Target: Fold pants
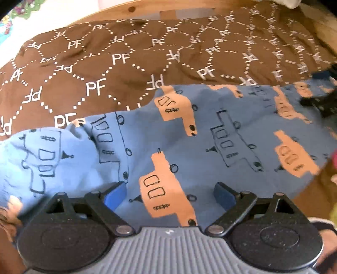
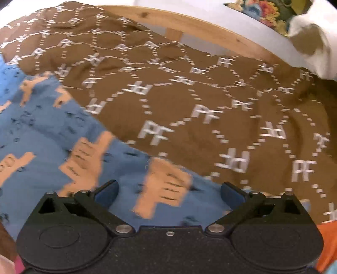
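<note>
Blue pants (image 1: 189, 143) printed with orange and outlined trucks lie spread on a brown bedcover (image 1: 105, 67) marked with white "PF" letters. My left gripper (image 1: 169, 196) hovers over the pants' near part, open, its blue pads wide apart with nothing between them. A lighter inside-out part of the pants bunches at the left (image 1: 42, 156). In the right wrist view the same pants (image 2: 63, 137) fill the lower left, blurred by motion. My right gripper (image 2: 168, 194) is open above their edge, where the fabric meets the bedcover (image 2: 231, 116). The other gripper (image 1: 320, 103) shows dimly at the left view's right edge.
A wooden bed frame (image 1: 168, 8) runs along the far side of the cover, also seen as a wooden rail (image 2: 210, 35). White bedding (image 2: 311, 46) and a flowered cushion (image 2: 267, 12) lie at the far right. An orange cloth (image 2: 326, 242) sits at the right view's lower corner.
</note>
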`<state>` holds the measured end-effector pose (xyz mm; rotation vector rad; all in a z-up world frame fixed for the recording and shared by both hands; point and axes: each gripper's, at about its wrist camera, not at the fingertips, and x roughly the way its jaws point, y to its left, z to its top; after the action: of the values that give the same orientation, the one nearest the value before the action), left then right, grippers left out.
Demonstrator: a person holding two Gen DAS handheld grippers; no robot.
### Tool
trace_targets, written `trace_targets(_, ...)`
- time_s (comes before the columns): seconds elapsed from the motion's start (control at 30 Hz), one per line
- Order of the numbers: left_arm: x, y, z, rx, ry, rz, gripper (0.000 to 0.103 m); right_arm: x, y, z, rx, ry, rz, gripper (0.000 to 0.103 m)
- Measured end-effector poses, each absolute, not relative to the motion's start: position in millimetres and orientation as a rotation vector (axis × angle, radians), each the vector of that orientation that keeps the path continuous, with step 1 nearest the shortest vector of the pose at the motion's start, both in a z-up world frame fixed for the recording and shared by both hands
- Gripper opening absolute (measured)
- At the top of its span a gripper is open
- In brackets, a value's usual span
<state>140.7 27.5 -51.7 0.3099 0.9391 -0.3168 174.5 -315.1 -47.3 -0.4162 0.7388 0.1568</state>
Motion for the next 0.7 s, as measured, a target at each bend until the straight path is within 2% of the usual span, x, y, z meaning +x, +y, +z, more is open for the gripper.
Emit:
trace_targets(0.13, 164.1, 42.8, -16.5, 0.234, 0.871, -0.34, 0.093, 188.0, -298.6, -19.8, -0.437, 0.614, 0.236, 0.1)
trace_targets(0.2, 187.5, 45.5, -2.0, 0.212, 0.84, -0.334, 0.089, 201.2, -279.9, -10.4, -0.38, 0.583, 0.352, 0.1)
trace_targets(0.3, 233.1, 44.7, 6.6, 0.183, 0.897, -0.387, 0.085, 223.7, -255.0, -7.1, -0.296, 0.594, 0.596, 0.1)
trace_targets(0.4, 270.1, 42.5, 0.6, 0.187, 0.966, -0.452, 0.073, 243.8, -233.2, -10.9, -0.246, 0.629, 0.85, 0.096)
trace_targets(0.47, 287.0, 41.5, -8.1, 0.201, 1.016, -0.486, 0.062, 254.6, -222.7, -14.4, -0.248, 0.663, 0.906, 0.088)
trace_targets(0.6, 304.8, 31.1, -25.1, 0.21, 1.138, -0.598, 0.057, 276.9, -216.2, -18.9, -0.192, 0.742, 0.979, 0.073)
trace_targets(0.63, 305.2, 26.1, -27.9, 0.238, 1.151, -0.612, 0.049, 280.3, -213.5, -21.5, -0.187, 0.76, 0.991, 0.066)
trace_targets(0.67, 306.1, 19.8, -31.2, 0.28, 1.159, -0.609, 0.034, 283.5, -210.5, -23.3, -0.192, 0.773, 0.999, 0.059)
trace_targets(0.7, 308.6, 15.1, -33.9, 0.307, 1.16, -0.61, 0.027, 283.4, -209.3, -24.1, -0.204, 0.779, 0.999, 0.055)
